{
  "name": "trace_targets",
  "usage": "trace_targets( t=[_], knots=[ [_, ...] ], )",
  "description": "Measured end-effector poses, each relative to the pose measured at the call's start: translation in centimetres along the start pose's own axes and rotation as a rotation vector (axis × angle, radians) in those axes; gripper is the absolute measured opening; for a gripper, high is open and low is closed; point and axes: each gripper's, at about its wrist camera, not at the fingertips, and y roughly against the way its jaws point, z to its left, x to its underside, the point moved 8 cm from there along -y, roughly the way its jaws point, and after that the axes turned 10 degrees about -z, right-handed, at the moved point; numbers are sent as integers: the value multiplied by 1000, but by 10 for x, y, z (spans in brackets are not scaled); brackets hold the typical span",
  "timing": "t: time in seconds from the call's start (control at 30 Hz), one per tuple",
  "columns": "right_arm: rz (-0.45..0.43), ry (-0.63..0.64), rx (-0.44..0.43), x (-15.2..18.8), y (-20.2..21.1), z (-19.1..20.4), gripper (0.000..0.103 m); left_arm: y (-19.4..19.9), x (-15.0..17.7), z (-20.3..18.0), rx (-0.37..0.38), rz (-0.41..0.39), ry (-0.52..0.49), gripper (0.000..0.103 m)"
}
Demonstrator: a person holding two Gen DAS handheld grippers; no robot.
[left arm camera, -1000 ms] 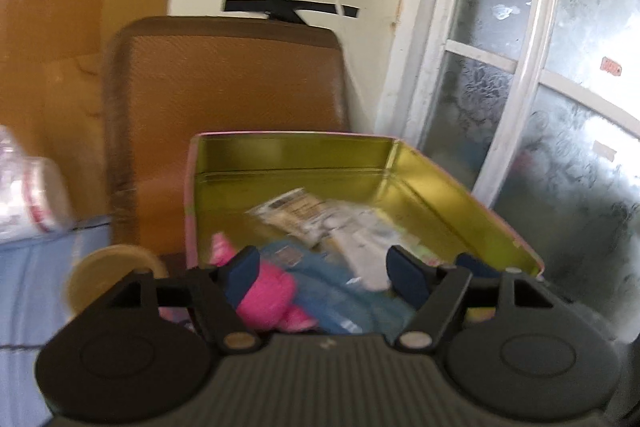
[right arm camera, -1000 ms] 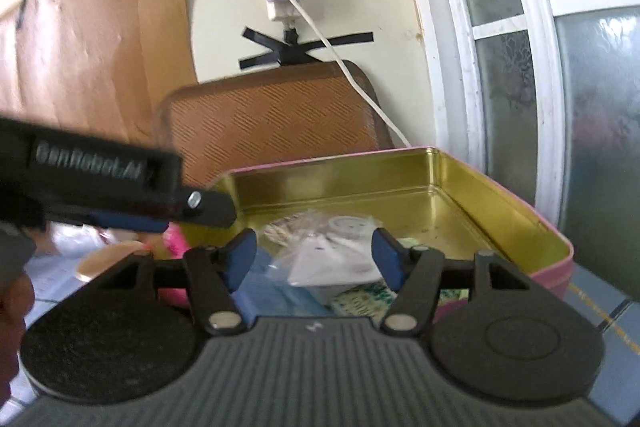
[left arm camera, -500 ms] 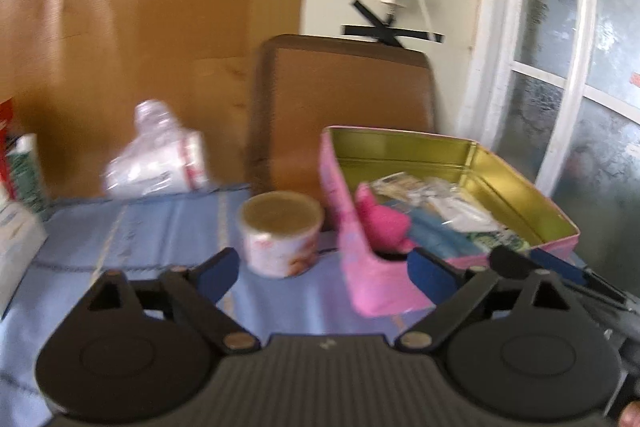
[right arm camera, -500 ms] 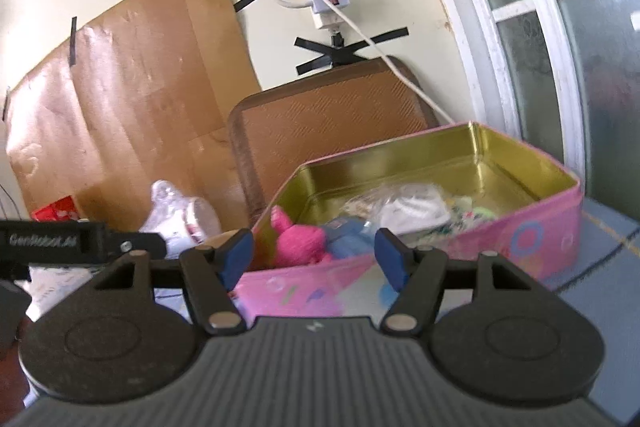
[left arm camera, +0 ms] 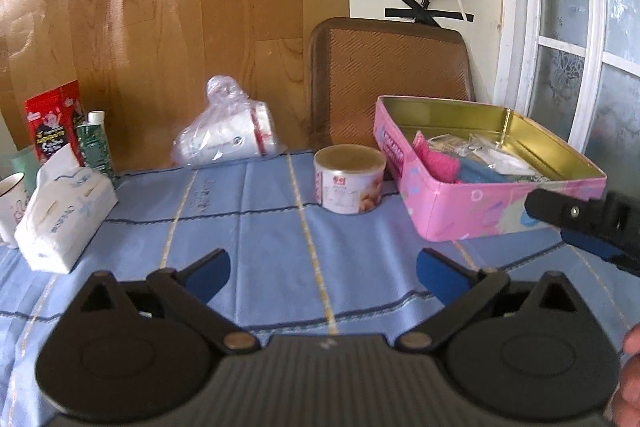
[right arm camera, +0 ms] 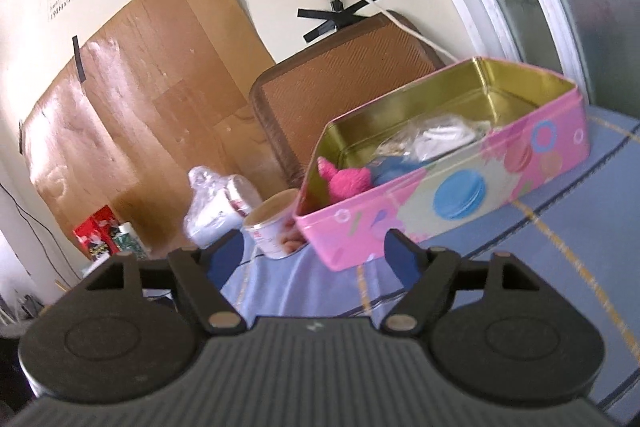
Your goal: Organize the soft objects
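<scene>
Your left claw (left arm camera: 322, 269) and right claw (right arm camera: 314, 253) both stand wide and hold nothing above the worktop (left arm camera: 260, 227). One pink tin (left arm camera: 480, 207) holds one pink plush (left arm camera: 436, 163), one blue soft item (left arm camera: 478, 173) and clear packets (left arm camera: 500, 159), too jumbled to count. One round tub (left arm camera: 349, 179) sits just beside the tin. The tin wall partly hides the plush in your right view.
</scene>
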Motion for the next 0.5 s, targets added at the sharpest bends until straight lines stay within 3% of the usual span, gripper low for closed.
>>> trace_targets(
  t=[0.5],
  knots=[
    [24, 0, -11, 8, 0, 18, 86, 11, 9, 5, -34, 4, -25, 103]
  ],
)
